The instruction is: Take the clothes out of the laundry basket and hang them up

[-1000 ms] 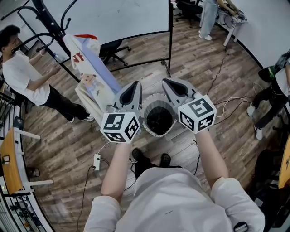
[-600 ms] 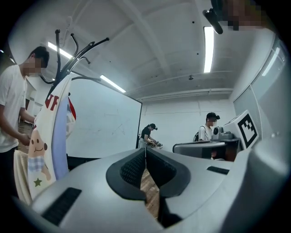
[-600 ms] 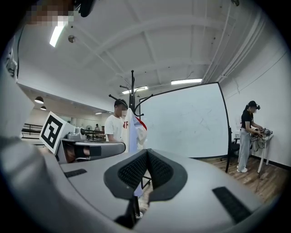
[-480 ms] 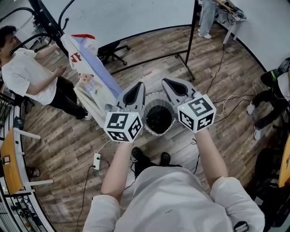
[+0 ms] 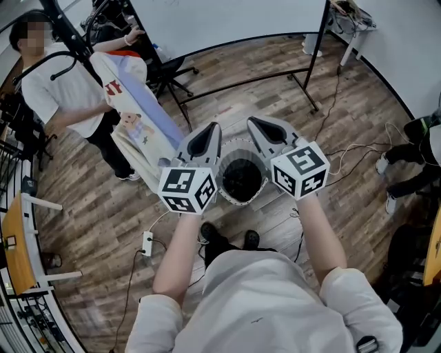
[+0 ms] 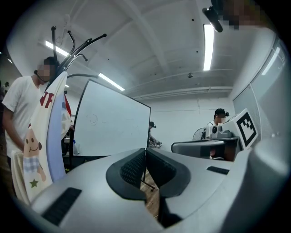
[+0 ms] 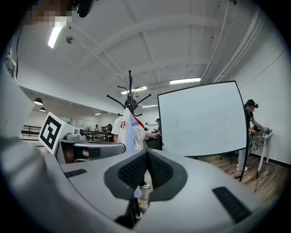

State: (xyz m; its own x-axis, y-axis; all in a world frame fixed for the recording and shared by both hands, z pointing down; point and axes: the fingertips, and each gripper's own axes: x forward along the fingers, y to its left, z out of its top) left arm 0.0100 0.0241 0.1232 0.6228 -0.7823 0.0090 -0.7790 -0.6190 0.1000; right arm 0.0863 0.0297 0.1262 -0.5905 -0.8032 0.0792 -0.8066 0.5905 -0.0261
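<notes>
Whiteboard (image 5: 227, 21) on wood floor (image 5: 89, 220); bystander (image 5: 58, 96), white shirt, far left; power strip (image 5: 147, 245) on floor.

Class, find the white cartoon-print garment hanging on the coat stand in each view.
Head view: the white cartoon-print garment hangs at upper left.
Left gripper view: at the far left edge.
Right gripper view: near the centre.
Shared landmark: the black coat stand that carries it.

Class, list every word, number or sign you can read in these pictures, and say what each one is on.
"NF": red letters, partly folded away, on the white garment hanging from the coat stand.
Whiteboard: faint scribble, unreadable.
Marker cubes: black-and-white coded squares, no letters.
Nothing else is readable.
</notes>
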